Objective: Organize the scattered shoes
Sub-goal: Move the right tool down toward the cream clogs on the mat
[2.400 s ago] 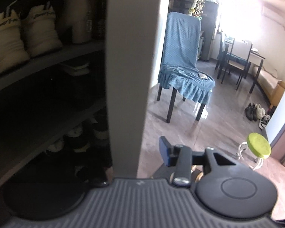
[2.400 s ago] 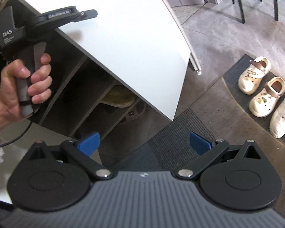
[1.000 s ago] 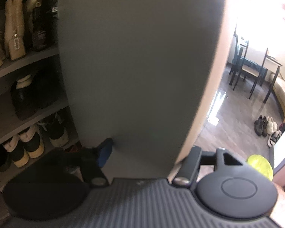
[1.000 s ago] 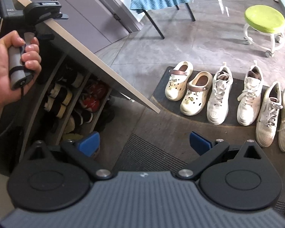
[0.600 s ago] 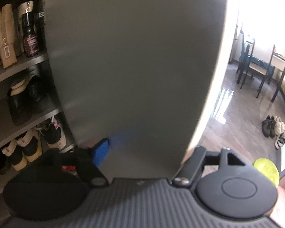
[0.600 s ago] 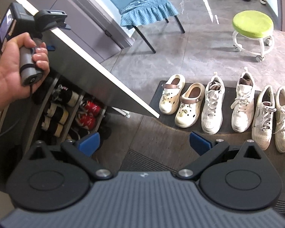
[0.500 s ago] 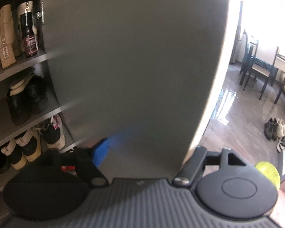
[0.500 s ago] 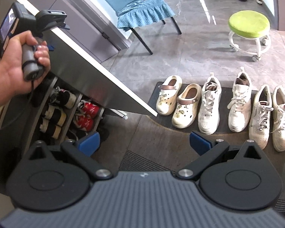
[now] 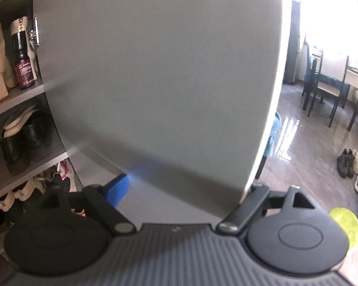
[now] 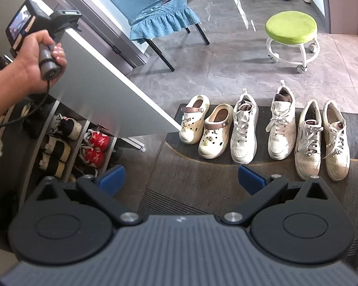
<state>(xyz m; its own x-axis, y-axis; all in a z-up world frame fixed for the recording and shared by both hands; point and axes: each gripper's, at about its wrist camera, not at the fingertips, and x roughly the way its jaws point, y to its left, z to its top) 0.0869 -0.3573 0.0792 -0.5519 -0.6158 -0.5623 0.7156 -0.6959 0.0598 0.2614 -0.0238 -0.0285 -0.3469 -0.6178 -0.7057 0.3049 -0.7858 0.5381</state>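
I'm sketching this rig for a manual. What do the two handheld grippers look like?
Each gripper is black with a ribbed grey body, two round discs, silver pivot pins and blue finger pads. Seen from the right gripper, the left gripper has a grey pistol grip, a small rear screen and a thin black cable trailing from its base.

Blowing out to white at the upper right of the left wrist view, where daylight is pouring through a bright window [image 9: 331, 31] and streaking as glare across the glossy grey tiled floor [image 9: 305, 143]. Filling the middle with a soft, slightly smeared flat grey cabinet door [image 9: 155, 76], shading darker toward its lower edge. Leaving the dim open shoe shelves [image 9: 14, 95] murky. Showing sharper and evenly lit in the right wrist view; bending straight lines and darkening at every corner.
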